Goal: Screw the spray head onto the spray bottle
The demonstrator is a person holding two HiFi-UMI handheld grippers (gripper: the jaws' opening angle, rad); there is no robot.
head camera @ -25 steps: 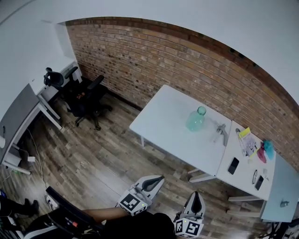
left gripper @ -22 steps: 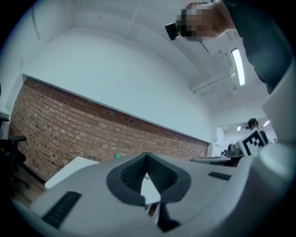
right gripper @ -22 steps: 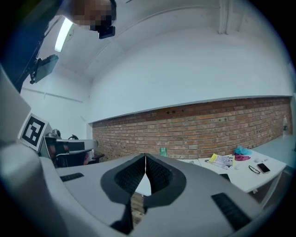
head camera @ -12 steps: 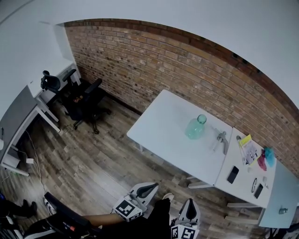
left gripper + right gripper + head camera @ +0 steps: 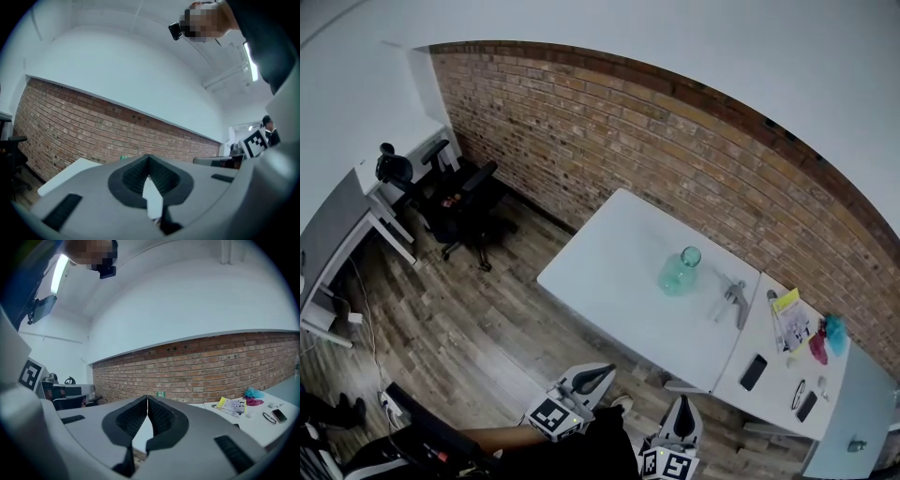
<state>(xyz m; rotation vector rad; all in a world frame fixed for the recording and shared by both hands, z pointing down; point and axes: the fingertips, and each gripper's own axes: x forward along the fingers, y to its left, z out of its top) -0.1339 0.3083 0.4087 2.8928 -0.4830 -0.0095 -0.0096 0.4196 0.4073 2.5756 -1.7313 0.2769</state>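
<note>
The task is standing at its very first step, as I read it: nothing is being handled yet. The left gripper (image 5: 602, 375) and the right gripper (image 5: 687, 406) are hanging low at the near edge of the head view, over the wooden floor (image 5: 478, 328) and well short of the long white table (image 5: 609, 281). In their own views, both pairs of jaws are pressing fully together, ribbed pads meeting, with nothing between them.

The translucent green, round-bellied spray bottle (image 5: 678, 273) is standing upright on the table, its neck open and bare. The grey trigger spray head with its thin tube (image 5: 734, 296) is lying on its side just to the right of the bottle, near it but apart from it. A second white table (image 5: 848, 394) is adjoining on the right, carrying a black phone (image 5: 753, 372) and a yellow leaflet (image 5: 787, 302), neither part of the job.

The next move is calling for both grippers to reach the tabletop and spread their jaws. 1 should be steadying the bottle by its body, likely the left, since it is on that side. The other should be lifting the spray head, feeding its tube into the neck and seating the collar squarely before turning.
</note>
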